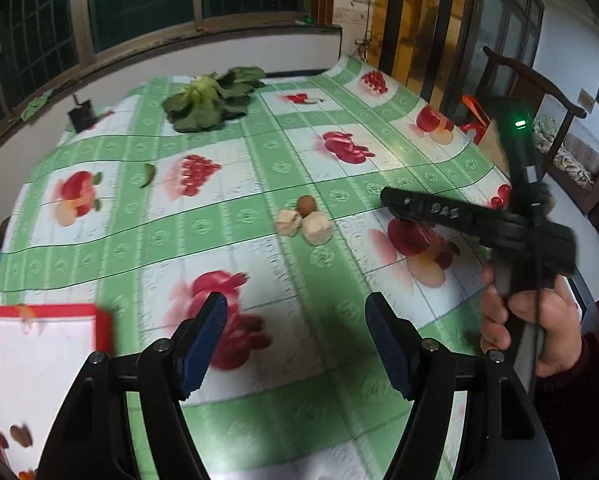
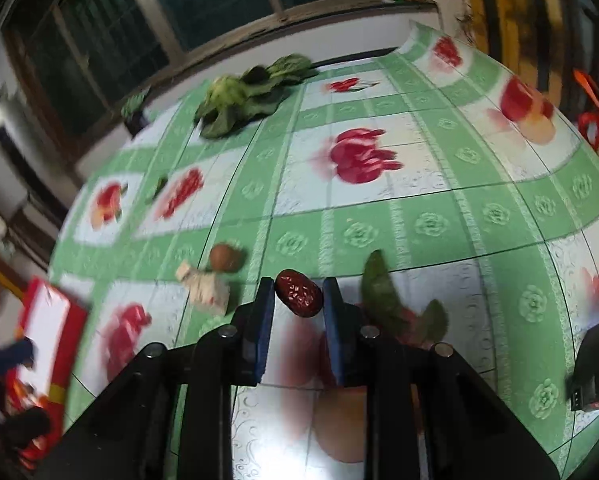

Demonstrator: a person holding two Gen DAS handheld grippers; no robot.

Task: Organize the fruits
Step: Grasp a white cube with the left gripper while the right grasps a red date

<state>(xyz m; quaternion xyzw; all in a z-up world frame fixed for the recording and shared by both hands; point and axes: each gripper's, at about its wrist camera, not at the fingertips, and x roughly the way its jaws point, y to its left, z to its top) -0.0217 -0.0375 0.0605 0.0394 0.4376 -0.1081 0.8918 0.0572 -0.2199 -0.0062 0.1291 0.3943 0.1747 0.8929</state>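
Note:
My right gripper (image 2: 298, 294) is shut on a wrinkled red date (image 2: 298, 297) and holds it above the table. A brown round fruit (image 2: 224, 257) and pale chunks (image 2: 205, 286) lie to its left; they also show in the left wrist view, the fruit (image 1: 306, 205) and the chunks (image 1: 305, 227), at mid table. My left gripper (image 1: 295, 340) is open and empty over the cloth. A red-rimmed white box (image 1: 39, 364) sits at the lower left with a brown fruit (image 1: 21, 435) inside. The right gripper (image 1: 479, 224) shows at the right in a hand.
A leafy green vegetable (image 1: 211, 98) lies at the far side of the table. A green pepper (image 2: 383, 292) lies right of the right gripper, another small one (image 1: 148, 174) at the left. A chair (image 1: 539, 92) stands at the right edge.

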